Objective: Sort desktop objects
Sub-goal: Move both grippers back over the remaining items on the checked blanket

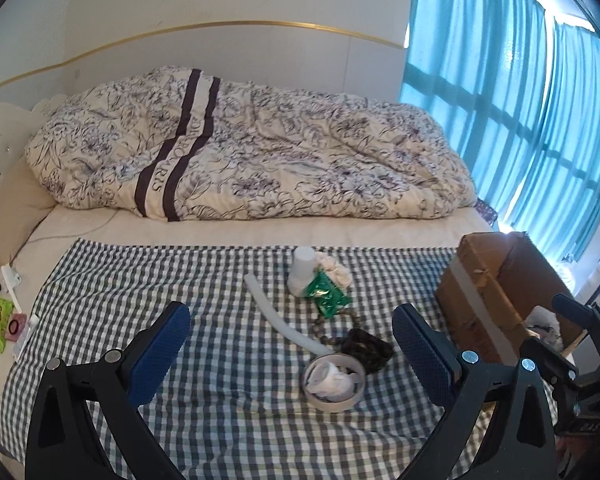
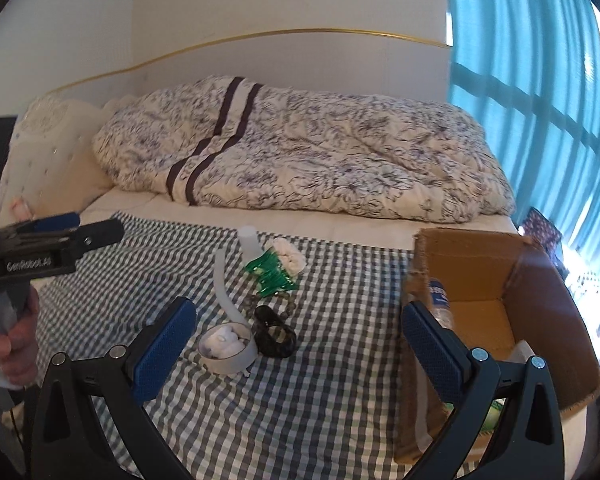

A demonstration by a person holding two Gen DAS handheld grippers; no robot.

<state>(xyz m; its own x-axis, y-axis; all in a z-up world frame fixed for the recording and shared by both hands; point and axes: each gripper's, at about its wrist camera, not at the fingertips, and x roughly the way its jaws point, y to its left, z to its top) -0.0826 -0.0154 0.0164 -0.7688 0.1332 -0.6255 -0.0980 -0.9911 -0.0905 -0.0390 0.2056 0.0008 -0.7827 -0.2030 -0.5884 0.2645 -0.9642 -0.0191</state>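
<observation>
1. Desktop objects lie in one small heap on the checked cloth point(image 1: 140, 360) spread over the bed. In the left wrist view I count one tape roll point(image 1: 334, 384), one white tube point(image 1: 276, 312), one dark hair tie point(image 1: 366, 346), one green packet point(image 1: 326, 294) and one white bottle point(image 1: 302, 270).
2. In this same view the left gripper point(image 1: 292, 344) has its jaws wide apart, holding nothing and touching nothing; the tape roll is just below the gap.
3. One cardboard box point(image 1: 484, 280) stands at the right edge of the cloth.
4. In the right wrist view the right gripper point(image 2: 300, 344) is also spread wide and empty, above the cloth and the box point(image 2: 540, 280).
5. Inside the box lies one clear plastic bottle point(image 2: 440, 300).
6. At the far left a hand point(image 2: 12, 340) grips the handle of the other gripper.
</observation>
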